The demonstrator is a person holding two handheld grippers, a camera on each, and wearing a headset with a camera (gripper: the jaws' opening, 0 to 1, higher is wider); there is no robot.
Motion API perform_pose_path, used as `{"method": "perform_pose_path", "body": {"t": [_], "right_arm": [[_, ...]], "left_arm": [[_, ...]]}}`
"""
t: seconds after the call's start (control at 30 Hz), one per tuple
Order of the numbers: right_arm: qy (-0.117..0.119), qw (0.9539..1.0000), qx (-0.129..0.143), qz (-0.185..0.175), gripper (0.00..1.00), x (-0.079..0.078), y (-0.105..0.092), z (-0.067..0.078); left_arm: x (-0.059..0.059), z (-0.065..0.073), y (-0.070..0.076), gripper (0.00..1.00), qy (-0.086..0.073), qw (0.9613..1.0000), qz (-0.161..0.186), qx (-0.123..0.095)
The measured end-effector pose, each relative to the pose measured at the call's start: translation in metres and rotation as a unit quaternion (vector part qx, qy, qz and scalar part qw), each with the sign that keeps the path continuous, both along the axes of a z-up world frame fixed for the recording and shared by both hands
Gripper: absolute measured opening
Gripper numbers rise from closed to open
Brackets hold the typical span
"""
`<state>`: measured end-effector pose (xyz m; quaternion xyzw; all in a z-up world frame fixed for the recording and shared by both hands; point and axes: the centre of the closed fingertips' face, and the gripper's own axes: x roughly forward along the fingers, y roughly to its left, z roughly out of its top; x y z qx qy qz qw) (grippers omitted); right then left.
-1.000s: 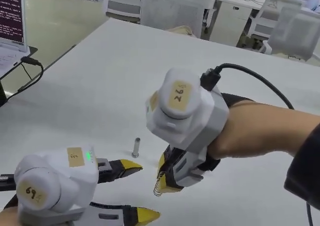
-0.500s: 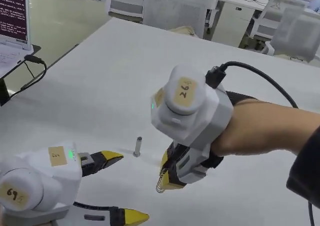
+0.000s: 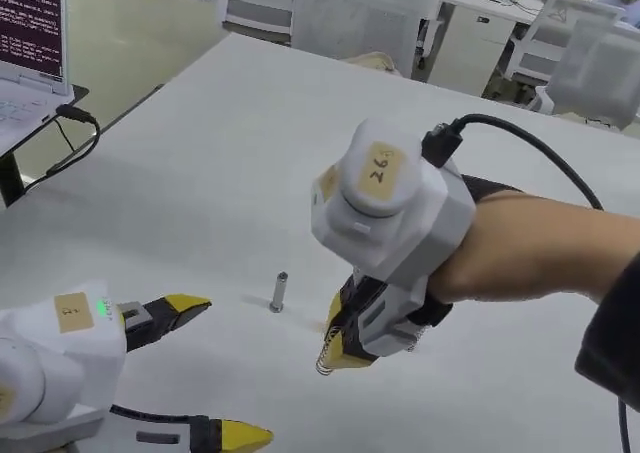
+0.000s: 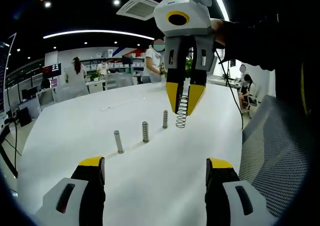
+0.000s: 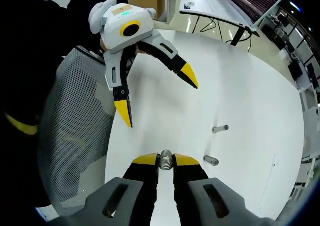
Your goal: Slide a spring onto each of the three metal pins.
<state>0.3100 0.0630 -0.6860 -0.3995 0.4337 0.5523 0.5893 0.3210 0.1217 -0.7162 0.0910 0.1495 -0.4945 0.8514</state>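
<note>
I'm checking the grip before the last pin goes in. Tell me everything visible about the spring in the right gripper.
The spring is a slim, metal-looking coil, silvery and open-wound. It hangs roughly upright, its upper part pinched between the yellow tips of the right gripper, its lower end out below them, near the white table; whether it touches the table is unclear.

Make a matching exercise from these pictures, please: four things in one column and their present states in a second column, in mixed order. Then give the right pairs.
Things
1. left gripper
2. pin nearest the left gripper
3. middle pin
4. loose spring

States
A. carries a spring
B. clamped between the fingers of the right gripper
C. open, holding nothing
D. bare, no spring on it

Pairs: 1-C, 2-D, 3-A, 4-B
</note>
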Motion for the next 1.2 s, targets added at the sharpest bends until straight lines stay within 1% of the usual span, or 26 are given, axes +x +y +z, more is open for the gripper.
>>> {"method": "perform_pose_path", "body": {"t": [0.1,0.23,0.33,0.43,0.53,0.57,0.73,0.83,0.9,0.97,1.07,1.13,1.2], "right_arm": [[-0.005,1.0000,0.002,-0.004,0.08,0.006,0.000,0.005],[-0.015,0.9999,-0.001,-0.009,0.08,0.017,-0.002,0.009],[-0.021,0.9997,-0.001,-0.013,0.08,0.028,-0.003,0.013],[-0.025,0.9995,0.001,-0.019,0.08,0.039,-0.003,0.015],[-0.031,0.9992,0.001,-0.025,0.08,0.050,-0.002,0.016],[-0.031,0.9992,0.002,-0.026,0.08,0.052,-0.002,0.016],[-0.036,0.9990,0.001,-0.028,0.08,0.069,0.004,0.014],[-0.036,0.9989,0.006,-0.031,0.08,0.078,0.009,0.013],[-0.038,0.9988,0.005,-0.030,0.08,0.081,0.011,0.012],[-0.041,0.9987,0.005,-0.031,0.08,0.091,0.015,0.010],[-0.044,0.9985,0.007,-0.033,0.08,0.095,0.019,0.008],[-0.043,0.9984,0.010,-0.035,0.08,0.099,0.022,0.005],[-0.044,0.9984,0.005,-0.035,0.08,0.102,0.022,0.001]], "left_arm": [[-0.001,-0.004,0.004,0.81,-0.004,1.0000,0.002,0.007],[-0.001,-0.006,0.006,0.83,-0.003,0.9999,0.003,0.010],[0.000,-0.008,0.008,0.83,-0.003,0.9999,0.005,0.012],[0.001,-0.010,0.010,0.83,-0.009,0.9998,0.005,0.018],[0.002,-0.010,0.011,0.84,-0.010,0.9997,0.006,0.020],[0.003,-0.010,0.011,0.84,-0.011,0.9997,0.006,0.020],[0.004,-0.011,0.012,0.84,-0.016,0.9995,0.007,0.024],[0.005,-0.010,0.012,0.84,-0.022,0.9994,0.007,0.027],[0.005,-0.009,0.012,0.84,-0.027,0.9992,0.006,0.030],[0.006,-0.009,0.012,0.84,-0.031,0.9990,0.006,0.032],[0.006,-0.009,0.012,0.85,-0.036,0.9987,0.006,0.037],[0.007,-0.009,0.013,0.85,-0.038,0.9985,0.007,0.039],[0.008,-0.010,0.013,0.85,-0.041,0.9982,0.007,0.042]]}}
